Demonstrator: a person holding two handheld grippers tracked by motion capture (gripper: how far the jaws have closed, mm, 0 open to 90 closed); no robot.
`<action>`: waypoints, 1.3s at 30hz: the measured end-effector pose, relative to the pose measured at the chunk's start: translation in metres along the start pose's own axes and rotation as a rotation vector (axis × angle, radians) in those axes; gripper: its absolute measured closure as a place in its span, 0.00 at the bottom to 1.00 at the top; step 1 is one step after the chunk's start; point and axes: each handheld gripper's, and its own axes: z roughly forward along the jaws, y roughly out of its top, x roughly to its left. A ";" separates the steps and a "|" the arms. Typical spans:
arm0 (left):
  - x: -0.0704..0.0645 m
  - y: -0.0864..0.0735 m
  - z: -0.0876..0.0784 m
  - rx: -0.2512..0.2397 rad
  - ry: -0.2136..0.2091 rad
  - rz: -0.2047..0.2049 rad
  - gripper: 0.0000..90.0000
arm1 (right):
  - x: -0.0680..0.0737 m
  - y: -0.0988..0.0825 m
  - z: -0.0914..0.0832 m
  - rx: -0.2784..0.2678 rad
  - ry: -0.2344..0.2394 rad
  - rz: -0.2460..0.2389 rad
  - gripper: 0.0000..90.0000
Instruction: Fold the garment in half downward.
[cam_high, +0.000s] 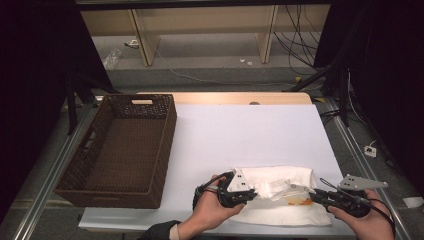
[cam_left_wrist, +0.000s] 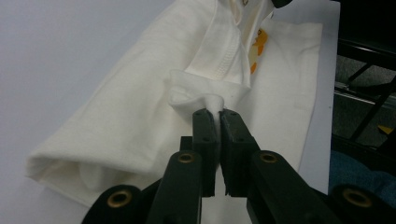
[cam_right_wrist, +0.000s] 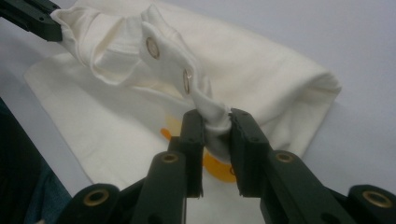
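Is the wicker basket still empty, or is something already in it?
Empty. In the high view the basket shows only its bare woven floor; the white garment lies outside it on the table.

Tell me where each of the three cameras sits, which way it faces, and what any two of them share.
High view: above the person's side, looking forward and down on the white table, the wicker basket and the white garment; both hands with the left gripper and right gripper show.
Left gripper view: on the left gripper, looking along its jaws, shut on a garment fold.
Right gripper view: on the right gripper, jaws shut on the snap-button edge.
Shared: both gripper views show the garment's orange print.
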 end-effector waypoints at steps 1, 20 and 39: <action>0.000 0.000 0.000 0.001 0.000 0.001 0.94 | 0.000 0.000 0.000 0.005 0.003 -0.001 0.85; -0.001 -0.002 0.001 0.023 -0.010 0.007 0.94 | -0.001 -0.006 0.001 0.088 0.035 0.004 0.84; -0.004 -0.008 0.004 0.054 -0.026 0.004 0.94 | -0.001 -0.009 0.001 0.135 0.059 -0.001 0.83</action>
